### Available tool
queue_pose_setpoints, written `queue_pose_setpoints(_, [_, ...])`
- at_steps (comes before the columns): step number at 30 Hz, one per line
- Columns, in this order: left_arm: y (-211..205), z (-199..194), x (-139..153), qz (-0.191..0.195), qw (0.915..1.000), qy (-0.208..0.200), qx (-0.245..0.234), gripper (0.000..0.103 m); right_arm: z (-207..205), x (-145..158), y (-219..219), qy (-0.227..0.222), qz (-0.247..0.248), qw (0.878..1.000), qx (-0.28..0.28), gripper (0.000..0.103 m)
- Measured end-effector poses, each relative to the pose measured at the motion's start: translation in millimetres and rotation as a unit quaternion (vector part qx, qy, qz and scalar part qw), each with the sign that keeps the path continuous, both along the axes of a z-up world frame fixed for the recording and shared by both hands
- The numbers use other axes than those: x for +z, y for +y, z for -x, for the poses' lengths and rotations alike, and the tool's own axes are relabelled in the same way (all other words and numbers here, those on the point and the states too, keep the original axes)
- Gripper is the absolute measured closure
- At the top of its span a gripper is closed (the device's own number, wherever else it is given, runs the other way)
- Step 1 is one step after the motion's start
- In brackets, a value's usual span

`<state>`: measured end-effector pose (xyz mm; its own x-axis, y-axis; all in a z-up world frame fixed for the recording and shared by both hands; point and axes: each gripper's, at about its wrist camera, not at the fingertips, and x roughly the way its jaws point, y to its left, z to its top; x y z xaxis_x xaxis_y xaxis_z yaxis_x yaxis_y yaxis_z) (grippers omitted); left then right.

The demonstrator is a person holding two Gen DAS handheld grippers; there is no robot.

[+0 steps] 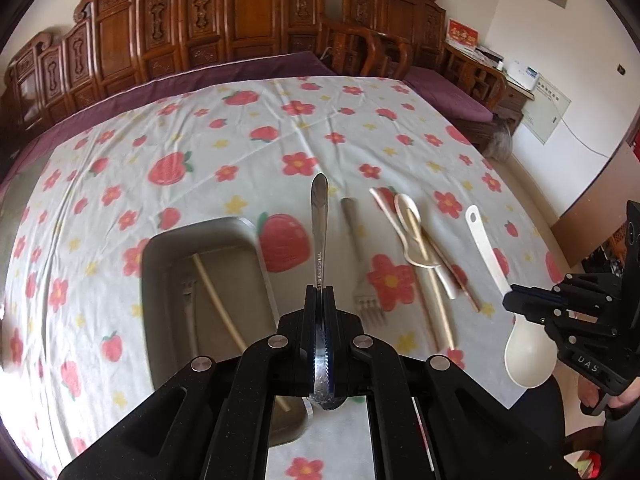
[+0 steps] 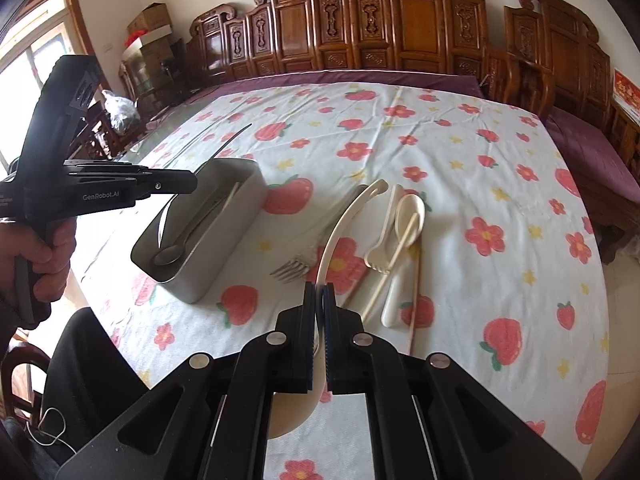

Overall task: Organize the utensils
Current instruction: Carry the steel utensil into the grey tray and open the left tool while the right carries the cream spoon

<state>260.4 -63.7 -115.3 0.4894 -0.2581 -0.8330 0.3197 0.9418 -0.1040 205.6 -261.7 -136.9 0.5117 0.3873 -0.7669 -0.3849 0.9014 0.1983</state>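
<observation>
Left claw (image 1: 320,292) was clenched on a metal spoon (image 1: 319,232), its handle sticking straight up the middle of the left wrist view and its bowl tucked back between the jaws, above the right edge of the grey tray (image 1: 160,248), which held a chopstick (image 1: 218,300) and a fork; right claw (image 2: 319,296) was clenched on the curved handle of a white plastic spoon (image 2: 340,224), lifted above the flowered cloth on the bench (image 2: 480,152). Right of centre in both views a metal fork (image 2: 292,268), a white spork (image 2: 380,248), a cream soup spoon (image 2: 410,216) and loose chopsticks (image 2: 394,264) lay on the cloth beside the tray
</observation>
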Motion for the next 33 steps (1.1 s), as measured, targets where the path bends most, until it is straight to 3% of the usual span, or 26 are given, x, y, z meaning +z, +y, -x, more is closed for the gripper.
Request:
queue_pose_setpoints(13, [69.9, -6.9, -34.0, -0.011, 0.9981, 0.024, 0.056, 0.1, -22.3, 10.8, 84.1, -0.007, 0.012, 0.999, 0.051, 0.098])
queue_pose_setpoints(21, [80.8, -5.7, -56.8, -0.006, 0.9973, 0.042, 0.061, 0.1, -30.1, 13.3, 126.3, -0.003, 0.012, 0.997, 0.071, 0.098])
queue_pose_setpoints(33, [85.8, -1.2, -65.3, 0.002, 0.9969, 0.05, 0.061, 0.1, -33.6, 4.2, 156.0, 0.005, 0.019, 0.996, 0.084, 0.098])
